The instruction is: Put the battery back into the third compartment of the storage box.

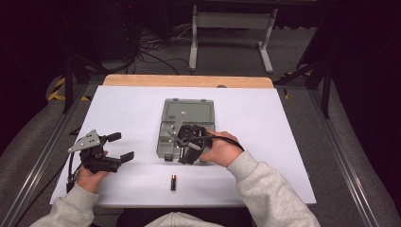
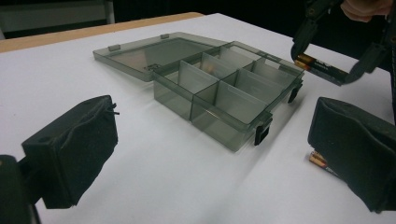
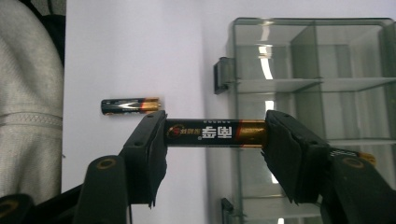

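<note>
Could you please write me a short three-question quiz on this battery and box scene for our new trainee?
1. True or false: the right gripper holds a battery end to end between its jaws.
2. Where does the other battery lie: A in the box, B on the white table, C on the lid?
3. Are the left gripper jaws open or shut?

Key: 1 true; 2 B; 3 open.

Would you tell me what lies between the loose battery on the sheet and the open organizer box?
In the right gripper view, only bare white sheet separates the loose battery from the organizer box; the held battery hangs above that gap.
</note>
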{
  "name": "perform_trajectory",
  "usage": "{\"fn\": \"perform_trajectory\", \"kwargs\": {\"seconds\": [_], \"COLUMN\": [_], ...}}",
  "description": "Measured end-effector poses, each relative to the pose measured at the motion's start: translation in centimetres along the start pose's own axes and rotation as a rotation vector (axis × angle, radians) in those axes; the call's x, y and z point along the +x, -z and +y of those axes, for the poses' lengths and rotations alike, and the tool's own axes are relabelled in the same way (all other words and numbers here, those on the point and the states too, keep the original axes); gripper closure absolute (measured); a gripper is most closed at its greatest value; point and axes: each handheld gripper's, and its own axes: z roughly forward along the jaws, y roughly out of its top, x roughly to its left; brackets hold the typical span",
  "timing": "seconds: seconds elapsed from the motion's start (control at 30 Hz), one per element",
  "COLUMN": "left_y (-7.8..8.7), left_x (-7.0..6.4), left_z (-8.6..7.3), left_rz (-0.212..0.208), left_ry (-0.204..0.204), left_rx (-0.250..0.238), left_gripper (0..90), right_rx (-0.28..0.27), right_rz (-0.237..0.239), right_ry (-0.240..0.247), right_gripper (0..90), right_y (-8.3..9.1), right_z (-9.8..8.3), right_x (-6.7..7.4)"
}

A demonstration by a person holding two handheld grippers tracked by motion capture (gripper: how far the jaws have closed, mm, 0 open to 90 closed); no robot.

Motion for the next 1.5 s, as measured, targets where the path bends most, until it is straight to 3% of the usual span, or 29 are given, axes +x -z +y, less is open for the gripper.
{"fn": "perform_trajectory", "kwargs": {"seconds": [0.63, 1.5], "left_y": [0.0, 0.0], "left_x": [0.0, 0.1], "left_z": [0.0, 0.0], "left_rz": [-0.003, 0.001], "left_ry": [0.003, -0.003], "left_rx": [0.0, 0.0], "left_gripper": [2.0, 2.0], "right_rx": [-0.016, 0.022], "right_rz": [-0.046, -0.086], "right_ry": [-0.03, -0.085], "right_gripper": [41.2, 41.2], "right_y": [1.9, 1.2], "right_z": [-0.2, -0.7], "right_x": [-4.4, -9.9]}}
